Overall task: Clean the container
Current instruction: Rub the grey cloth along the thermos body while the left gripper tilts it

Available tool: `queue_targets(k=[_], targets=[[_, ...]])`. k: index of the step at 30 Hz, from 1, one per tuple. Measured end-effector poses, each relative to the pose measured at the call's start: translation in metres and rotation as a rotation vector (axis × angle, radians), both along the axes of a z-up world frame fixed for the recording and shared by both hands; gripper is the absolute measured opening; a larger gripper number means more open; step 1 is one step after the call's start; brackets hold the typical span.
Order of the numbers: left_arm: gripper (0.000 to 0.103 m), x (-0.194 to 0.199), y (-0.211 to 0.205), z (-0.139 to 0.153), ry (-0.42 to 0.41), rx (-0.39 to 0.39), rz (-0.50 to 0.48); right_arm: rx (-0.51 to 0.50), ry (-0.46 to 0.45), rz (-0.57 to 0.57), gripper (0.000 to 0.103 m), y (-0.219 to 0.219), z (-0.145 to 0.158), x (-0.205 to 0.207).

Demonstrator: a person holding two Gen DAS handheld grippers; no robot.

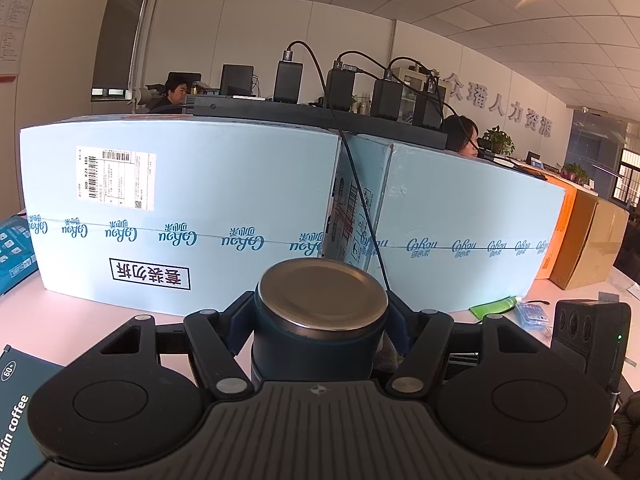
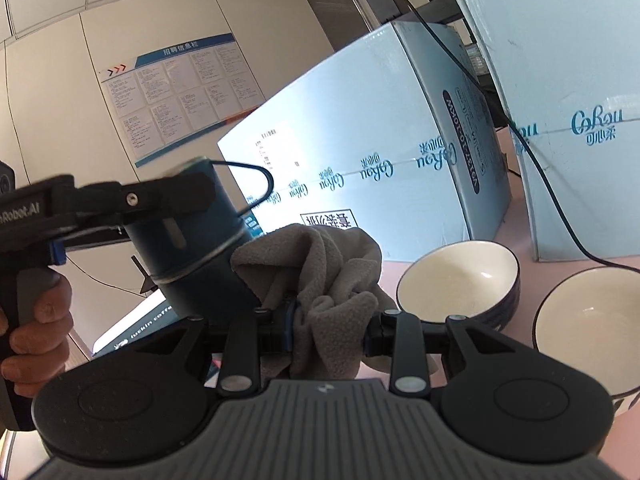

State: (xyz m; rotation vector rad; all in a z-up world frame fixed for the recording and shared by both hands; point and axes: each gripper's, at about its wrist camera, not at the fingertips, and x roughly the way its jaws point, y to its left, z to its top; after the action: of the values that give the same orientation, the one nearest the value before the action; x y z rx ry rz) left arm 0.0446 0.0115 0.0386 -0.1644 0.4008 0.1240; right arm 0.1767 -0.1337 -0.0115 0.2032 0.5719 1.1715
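A dark blue cylindrical container with a steel end face is clamped between the jaws of my left gripper, which is shut on it. The right wrist view shows the same container held tilted above the table, a thin wire loop at its far end, with the left gripper and a person's hand on its grip. My right gripper is shut on a crumpled grey cloth. The cloth's left edge touches the container's side.
Large light blue cartons stand close behind, with a black cable hanging between them. Two cream bowls sit on the pink table at right. A black camera unit and a coffee box lie nearby.
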Motion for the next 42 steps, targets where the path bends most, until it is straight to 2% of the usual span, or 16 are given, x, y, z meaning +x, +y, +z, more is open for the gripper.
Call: queue_targets(k=[11,17,30,34,42], targets=[[0.061,0.002,-0.002,0.001,0.002,0.0,-0.001,-0.214,0.067,0.007,0.034,0.005,-0.05,-0.012],[0.061,0.001,-0.001,0.0,0.004,0.0,0.0,-0.179,0.074,0.002,0.034,-0.001,-0.044,-0.014],[0.061,0.0,0.0,-0.003,0.012,-0.001,0.002,0.069,0.052,-0.011,0.034,-0.012,0.012,-0.005],[0.062,0.001,0.0,-0.004,0.013,-0.001,0.004,0.045,0.065,-0.009,0.034,-0.007,0.005,-0.002],[0.062,-0.001,0.0,-0.005,0.013,0.0,0.004,-0.078,0.143,-0.018,0.034,-0.004,-0.038,-0.003]])
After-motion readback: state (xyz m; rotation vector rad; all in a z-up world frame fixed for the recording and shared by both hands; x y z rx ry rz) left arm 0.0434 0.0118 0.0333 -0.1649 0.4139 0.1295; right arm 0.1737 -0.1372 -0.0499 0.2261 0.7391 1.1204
